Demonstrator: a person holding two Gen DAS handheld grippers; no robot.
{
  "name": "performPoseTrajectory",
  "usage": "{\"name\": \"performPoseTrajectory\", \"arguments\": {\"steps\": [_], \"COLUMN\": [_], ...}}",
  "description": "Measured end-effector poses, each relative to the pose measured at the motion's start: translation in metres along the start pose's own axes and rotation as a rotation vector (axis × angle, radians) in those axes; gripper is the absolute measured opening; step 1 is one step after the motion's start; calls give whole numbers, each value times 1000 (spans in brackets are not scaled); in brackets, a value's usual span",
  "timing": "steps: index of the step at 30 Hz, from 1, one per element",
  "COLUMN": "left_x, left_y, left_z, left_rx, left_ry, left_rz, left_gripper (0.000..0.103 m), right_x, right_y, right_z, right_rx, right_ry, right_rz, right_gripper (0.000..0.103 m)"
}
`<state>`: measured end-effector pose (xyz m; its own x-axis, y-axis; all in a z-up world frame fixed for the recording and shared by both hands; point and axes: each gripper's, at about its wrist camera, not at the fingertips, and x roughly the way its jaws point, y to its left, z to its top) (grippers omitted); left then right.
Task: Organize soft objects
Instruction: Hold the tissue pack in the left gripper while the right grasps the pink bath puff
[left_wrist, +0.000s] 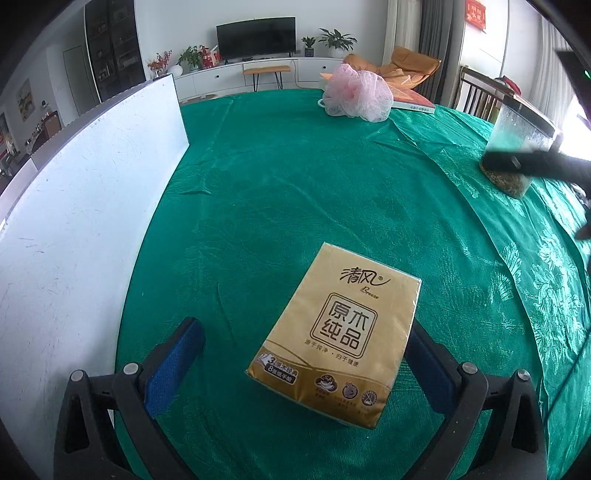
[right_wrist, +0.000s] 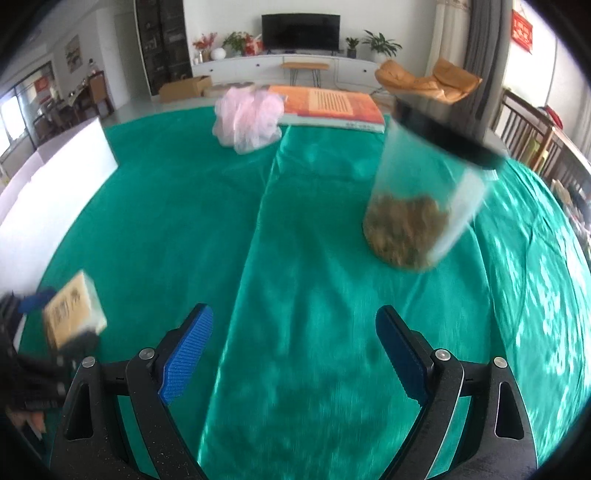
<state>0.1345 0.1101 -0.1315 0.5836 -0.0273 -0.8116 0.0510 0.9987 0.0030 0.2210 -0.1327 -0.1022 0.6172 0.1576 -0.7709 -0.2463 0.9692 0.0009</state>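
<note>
A gold tissue pack lies on the green tablecloth between the fingers of my left gripper, which is open; the pack's right edge is next to the right pad. In the right wrist view the pack shows at far left with the left gripper around it. A pink mesh bath puff lies at the far side of the table and also shows in the right wrist view. My right gripper is open and empty above the cloth.
A white box wall stands along the table's left side. A clear jar with a black lid and brown contents stands at right. A book lies at the far edge behind the puff.
</note>
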Motion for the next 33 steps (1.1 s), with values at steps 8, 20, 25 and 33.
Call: {"name": "performPoseTrajectory", "arguments": {"steps": [8, 20, 25, 33], "left_x": [0, 0, 0, 0], "left_y": [0, 0, 0, 0], "left_z": [0, 0, 0, 0], "left_rx": [0, -1, -1, -1], "left_ry": [0, -1, -1, -1], "left_rz": [1, 1, 1, 2], "left_gripper": [103, 103, 103, 103], "right_x": [90, 134, 61, -119], "right_y": [5, 31, 31, -13], "right_z": [111, 153, 116, -21], "right_rx": [63, 199, 173, 237], "right_ry": [30, 50, -52, -184], "right_rz": [58, 108, 200, 187], "right_gripper": [91, 17, 17, 19]}}
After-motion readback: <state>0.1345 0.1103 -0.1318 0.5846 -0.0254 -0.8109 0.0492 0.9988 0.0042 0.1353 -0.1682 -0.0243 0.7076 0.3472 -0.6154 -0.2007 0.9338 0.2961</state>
